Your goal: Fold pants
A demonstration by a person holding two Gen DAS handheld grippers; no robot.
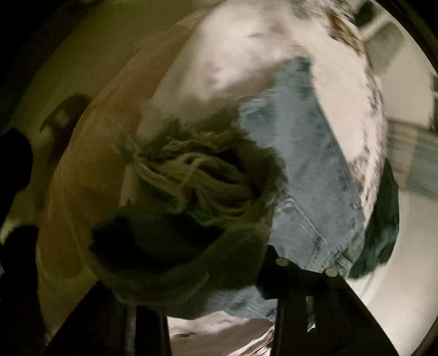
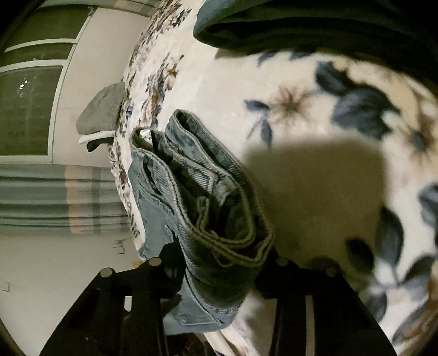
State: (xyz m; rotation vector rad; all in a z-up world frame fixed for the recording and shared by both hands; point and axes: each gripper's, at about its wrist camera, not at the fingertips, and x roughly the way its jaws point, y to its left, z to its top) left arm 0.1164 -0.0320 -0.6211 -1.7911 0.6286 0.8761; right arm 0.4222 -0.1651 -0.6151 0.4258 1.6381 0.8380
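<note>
On my right wrist feed the right gripper (image 2: 219,269) is clenched on the bunched waistband of the jeans (image 2: 202,197), both fingers pressed against the denim; the jeans lie on the floral blanket (image 2: 314,90) of the bed, near its edge; a dark garment (image 2: 314,24) rests further up the blanket; my left feed is blurred, yet the left gripper (image 1: 219,269) grasps a frayed hem (image 1: 191,175), the denim stretching away over the blanket (image 1: 246,54); a window (image 2: 30,109) shows beyond.
</note>
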